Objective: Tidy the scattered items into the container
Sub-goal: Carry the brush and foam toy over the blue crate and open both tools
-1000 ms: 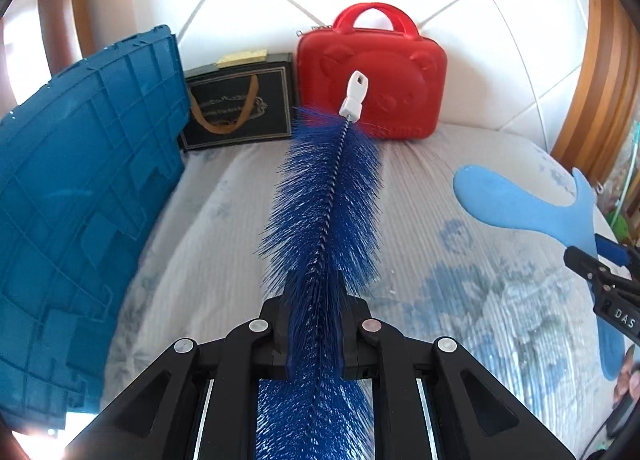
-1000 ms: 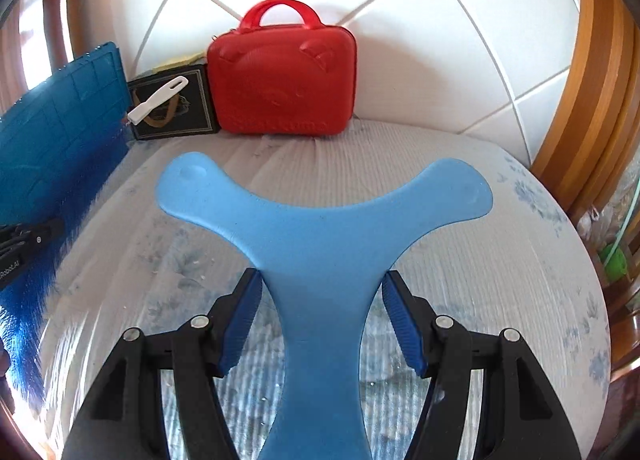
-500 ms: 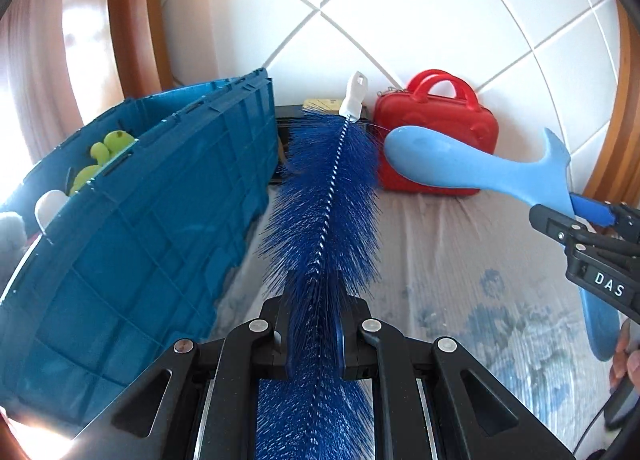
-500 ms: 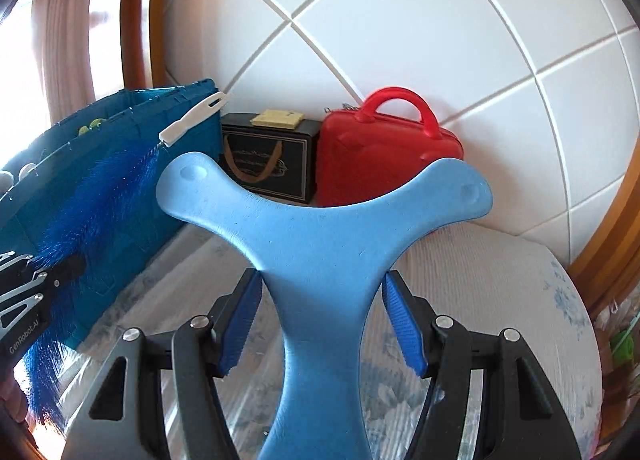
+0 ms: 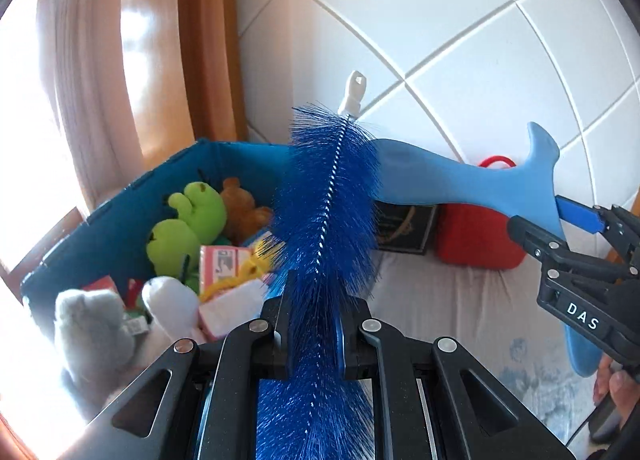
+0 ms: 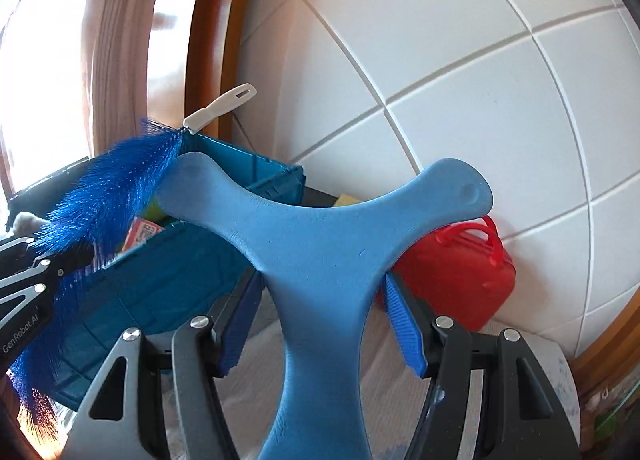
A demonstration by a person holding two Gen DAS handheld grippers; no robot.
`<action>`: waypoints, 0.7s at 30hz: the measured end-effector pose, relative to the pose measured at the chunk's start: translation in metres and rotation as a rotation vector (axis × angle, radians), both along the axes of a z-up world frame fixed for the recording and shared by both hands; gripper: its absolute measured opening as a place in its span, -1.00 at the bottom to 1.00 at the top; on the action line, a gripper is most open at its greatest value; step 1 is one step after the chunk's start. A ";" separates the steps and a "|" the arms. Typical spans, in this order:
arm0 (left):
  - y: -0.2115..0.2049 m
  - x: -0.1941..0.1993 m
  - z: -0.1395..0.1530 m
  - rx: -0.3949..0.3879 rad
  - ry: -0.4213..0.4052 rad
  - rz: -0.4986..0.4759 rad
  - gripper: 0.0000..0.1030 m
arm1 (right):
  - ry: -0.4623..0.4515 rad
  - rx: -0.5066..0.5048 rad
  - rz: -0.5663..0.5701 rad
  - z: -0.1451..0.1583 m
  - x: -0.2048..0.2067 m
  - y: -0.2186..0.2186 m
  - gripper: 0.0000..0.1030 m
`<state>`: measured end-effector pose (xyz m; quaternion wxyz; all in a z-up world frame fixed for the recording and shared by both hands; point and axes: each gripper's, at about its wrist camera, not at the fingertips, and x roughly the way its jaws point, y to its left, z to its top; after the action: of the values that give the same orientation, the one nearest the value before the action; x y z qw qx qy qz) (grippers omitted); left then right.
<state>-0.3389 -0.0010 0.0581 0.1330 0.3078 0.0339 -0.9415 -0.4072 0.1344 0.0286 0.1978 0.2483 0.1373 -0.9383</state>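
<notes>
White tiled wall backs a teal crate (image 5: 120, 216) already holding plush toys. Left gripper (image 5: 314, 334) clamps a blue bottle brush (image 5: 328, 204) and right gripper (image 6: 320, 324) pinches a blue boomerang (image 6: 320, 244), both raised near the rim, likely for dropping in.

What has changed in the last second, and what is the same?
Both grippers rose from the bed and swung left toward the blue crate, whose toys now show. The left gripper still clamps the bristle brush; the right gripper still holds the blue boomerang.

Blue bristle brush (image 5: 326, 220) and three-armed blue boomerang (image 6: 320, 260) aloft beside toy-filled teal crate (image 5: 120, 228).
</notes>
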 end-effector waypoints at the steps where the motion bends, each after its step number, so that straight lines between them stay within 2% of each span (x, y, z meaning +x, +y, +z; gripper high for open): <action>1: -0.013 -0.001 0.005 0.000 -0.007 0.012 -0.74 | 0.003 -0.001 0.011 0.006 -0.001 -0.012 0.20; 5: -0.071 -0.006 0.018 -0.012 -0.041 0.058 -0.73 | 0.004 0.001 0.048 0.024 -0.004 -0.066 0.20; 11: -0.155 -0.015 0.016 -0.046 -0.117 0.106 -0.74 | -0.040 0.003 0.079 0.028 -0.017 -0.141 0.20; 16: -0.195 -0.010 0.010 -0.057 -0.141 0.142 -0.73 | -0.085 0.020 0.101 0.029 -0.024 -0.182 0.20; 21: -0.235 -0.008 0.003 -0.038 -0.145 0.114 -0.73 | -0.124 0.052 0.077 0.023 -0.032 -0.217 0.20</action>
<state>-0.3474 -0.2359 0.0614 0.1943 0.3700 0.0241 -0.9082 -0.4396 -0.0826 0.0520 0.2354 0.3056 0.1584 -0.9089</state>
